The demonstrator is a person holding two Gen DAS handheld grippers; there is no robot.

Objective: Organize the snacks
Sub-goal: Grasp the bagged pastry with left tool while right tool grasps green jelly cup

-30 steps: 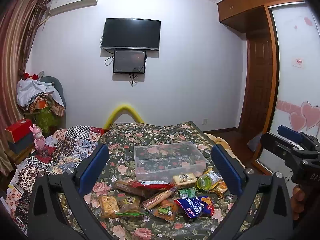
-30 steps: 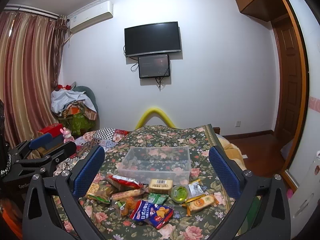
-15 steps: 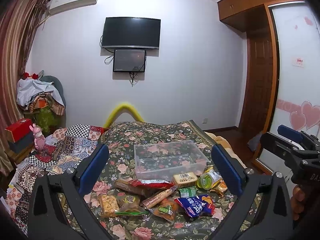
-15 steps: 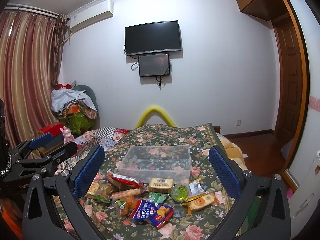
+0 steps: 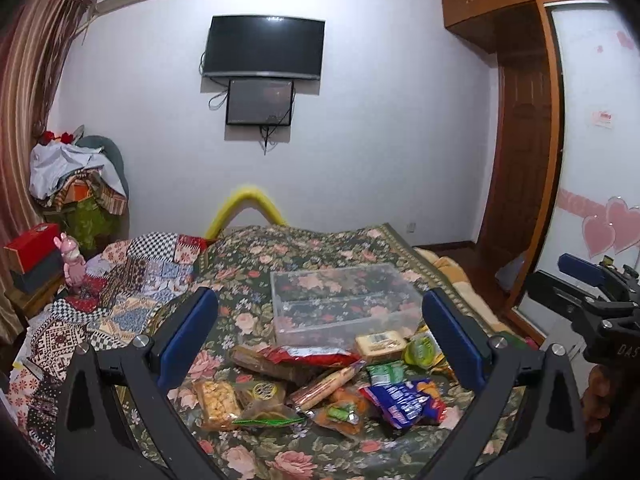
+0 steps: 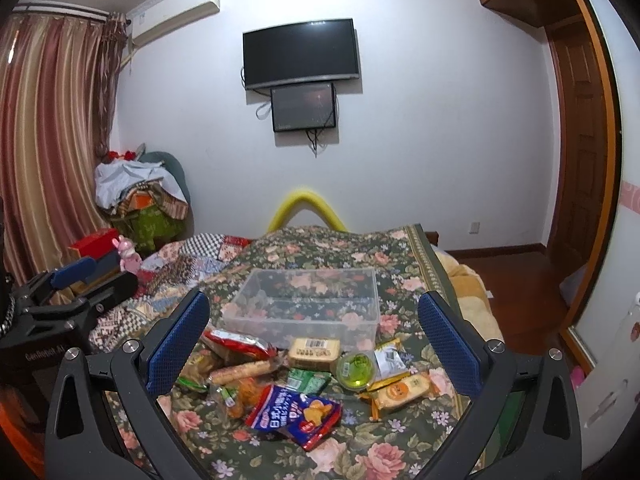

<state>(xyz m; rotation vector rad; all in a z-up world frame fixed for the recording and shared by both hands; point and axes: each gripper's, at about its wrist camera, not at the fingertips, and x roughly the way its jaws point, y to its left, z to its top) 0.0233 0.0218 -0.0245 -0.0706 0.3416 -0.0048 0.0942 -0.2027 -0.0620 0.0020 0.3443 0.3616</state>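
Over the flowered bed [image 6: 404,248], the left tool [image 5: 320,340] hangs spread wide and empty, and to its right the right tool [image 6: 312,344] hovers the same way, gripping nothing. Between them the snacks lie heaped: a red packet [image 6: 236,344], a biscuit stick [image 6: 240,370], a blue chip bag [image 6: 296,410], a green jelly cup [image 6: 356,366]. The clear plastic box [image 6: 308,304] just behind is still bare, so sorting looks unstarted; next, I'd guess, a tool must drop onto one packet.

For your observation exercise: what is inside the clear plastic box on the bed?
The clear plastic box holds no snacks; only the floral bedspread shows through it. The snack packets lie in front of it.
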